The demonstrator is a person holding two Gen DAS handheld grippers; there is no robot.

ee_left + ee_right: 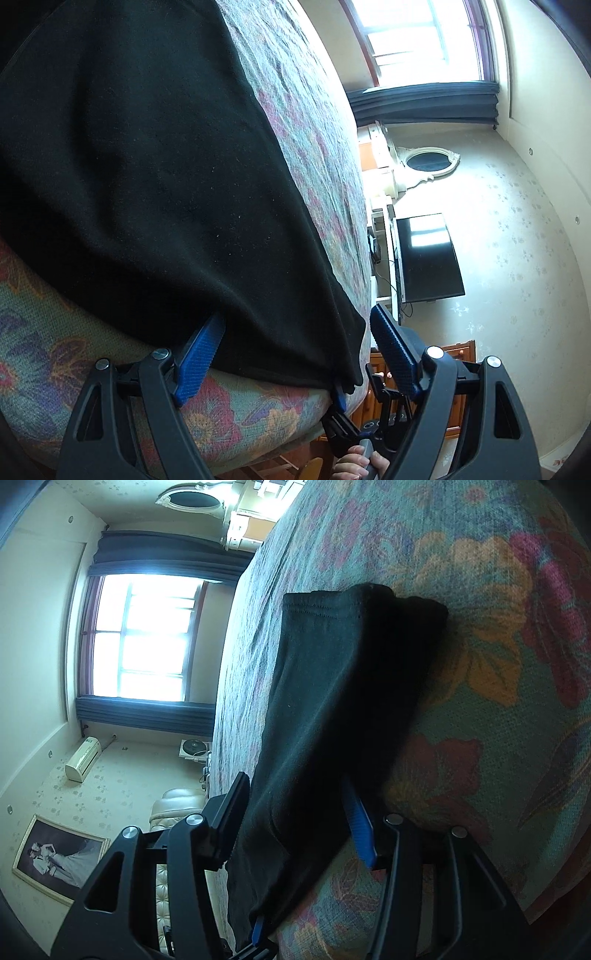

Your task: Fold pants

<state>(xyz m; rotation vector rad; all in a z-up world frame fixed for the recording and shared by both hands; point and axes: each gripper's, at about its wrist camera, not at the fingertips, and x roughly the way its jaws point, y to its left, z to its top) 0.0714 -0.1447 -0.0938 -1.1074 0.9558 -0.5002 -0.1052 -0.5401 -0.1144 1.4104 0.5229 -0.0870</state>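
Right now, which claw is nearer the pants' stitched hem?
Right, though only slightly. The right claw straddles the pants at the end opposite the stitched hem. The left claw appears to sit further back still, also astride the cloth.

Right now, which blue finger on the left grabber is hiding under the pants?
The left-hand finger in the picture: the black pants cover its tip, while the other finger stands bare.
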